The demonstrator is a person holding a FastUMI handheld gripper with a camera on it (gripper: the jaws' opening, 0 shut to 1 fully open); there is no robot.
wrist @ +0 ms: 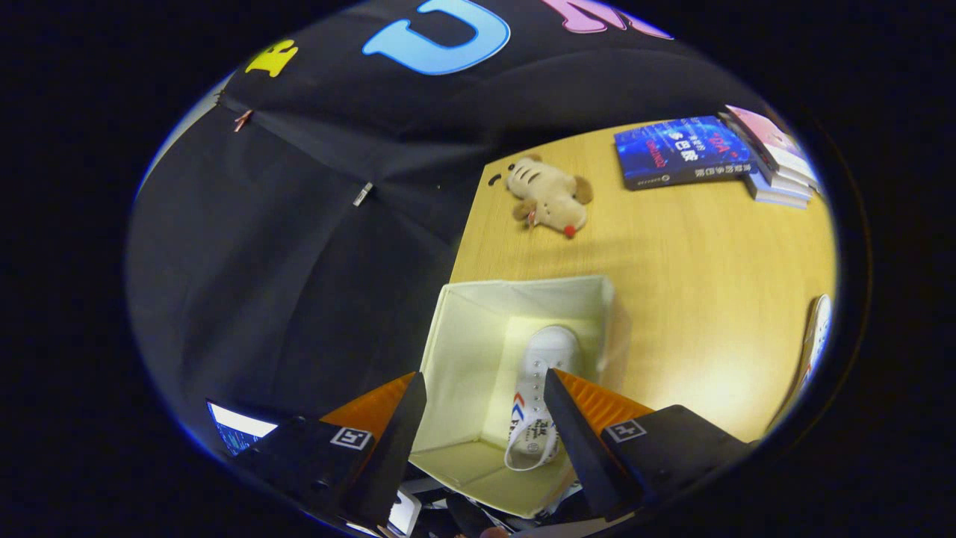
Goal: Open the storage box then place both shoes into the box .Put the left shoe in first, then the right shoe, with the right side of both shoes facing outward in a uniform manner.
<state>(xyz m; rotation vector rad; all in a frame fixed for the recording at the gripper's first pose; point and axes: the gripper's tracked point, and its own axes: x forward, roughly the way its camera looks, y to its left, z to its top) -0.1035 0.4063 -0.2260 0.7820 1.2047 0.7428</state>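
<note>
A cream fabric storage box (478, 314) stands open on the wooden table, directly below my fingers. One white shoe (539, 385) lies inside it along the right-hand wall, toe pointing away from me, with a red and blue mark on its side. My gripper (485, 388) hovers above the box, open, with nothing between its fingers; the right fingertip (556, 388) overlaps the shoe in the view. The second white shoe (815, 336) lies on the table far to the right of the box, only partly visible.
A plush toy animal (549, 198) lies on the table beyond the box. Stacked books (683, 153) (777, 161) sit at the far right. The table's left edge (459, 239) runs beside the box, with black cloth wall past it.
</note>
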